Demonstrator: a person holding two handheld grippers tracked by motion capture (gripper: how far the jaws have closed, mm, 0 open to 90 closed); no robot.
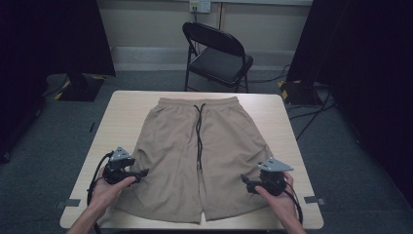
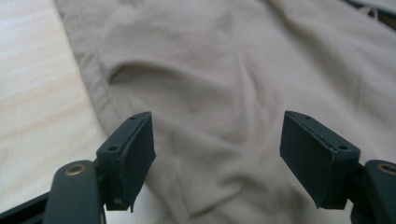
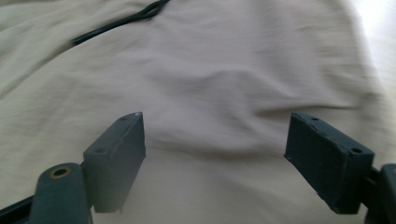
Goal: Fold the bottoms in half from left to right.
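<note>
— What's lying on the desk (image 1: 122,109)?

— A pair of tan shorts (image 1: 195,156), spread flat, waistband at the far edge, leg hems toward the person. A dark drawstring (image 1: 198,131) trails down the middle from the waist.

— And the two tools?

— The left gripper (image 1: 142,173) hovers at the outer seam of the left leg, its fingers (image 2: 126,154) spread wide over a shallow crease in the cloth, holding nothing. The right gripper (image 1: 245,181) sits at the other leg's outer edge, fingers (image 3: 116,158) likewise wide apart, bare fabric between them; that view is slightly blurred. Each is held in a hand (image 1: 109,187) coming up from the near edge.

— Anything in the way?

— Only the wrinkles in the fabric, and the drawstring lies well away from both.

— The room?

— Pale wood desktop, grey carpet (image 1: 44,161), a black folding chair (image 1: 216,51) beyond the far side, dark curtains (image 1: 370,58) at both flanks, cables (image 1: 311,114) on the floor at right.
</note>
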